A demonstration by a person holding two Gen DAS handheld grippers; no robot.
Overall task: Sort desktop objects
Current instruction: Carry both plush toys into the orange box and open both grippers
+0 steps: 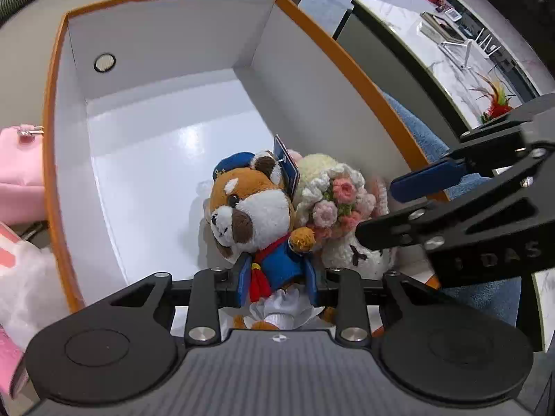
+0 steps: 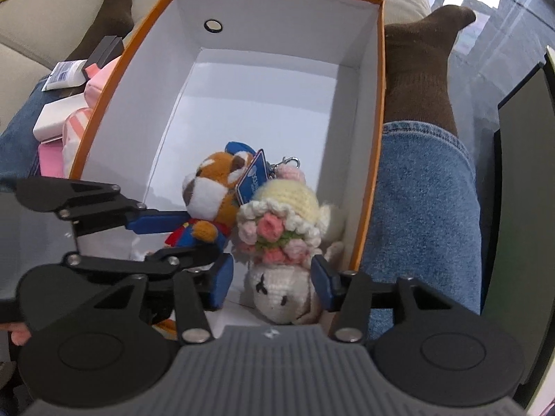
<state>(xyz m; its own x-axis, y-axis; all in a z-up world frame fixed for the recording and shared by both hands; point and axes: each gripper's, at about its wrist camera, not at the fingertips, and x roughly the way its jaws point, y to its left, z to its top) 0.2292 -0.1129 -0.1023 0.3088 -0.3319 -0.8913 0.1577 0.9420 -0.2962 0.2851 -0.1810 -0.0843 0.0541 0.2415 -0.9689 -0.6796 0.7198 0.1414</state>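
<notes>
An orange box [image 1: 52, 173] [image 2: 381, 104] with white inside walls rests on a person's lap. In its near corner lie two soft toys side by side. One is a red panda plush [image 1: 253, 204] [image 2: 211, 187] in a blue cap and blue coat, and my left gripper [image 1: 277, 277] [image 2: 201, 234] is shut on its body. The other is a crocheted white lamb doll [image 1: 343, 208] [image 2: 281, 287] with a yellow bonnet and pink flowers. My right gripper [image 2: 272, 282] [image 1: 385, 208] straddles the lamb's head, open, with a gap at the left pad.
The rest of the box floor [image 2: 263, 111] is bare. Left of the box lie a pink pouch [image 1: 17, 166], a white tube [image 2: 66, 72], a small white case [image 2: 52, 118] and a dark block [image 2: 107, 48]. Jeans legs [image 2: 426, 208] and brown socks [image 2: 419, 69] flank the box.
</notes>
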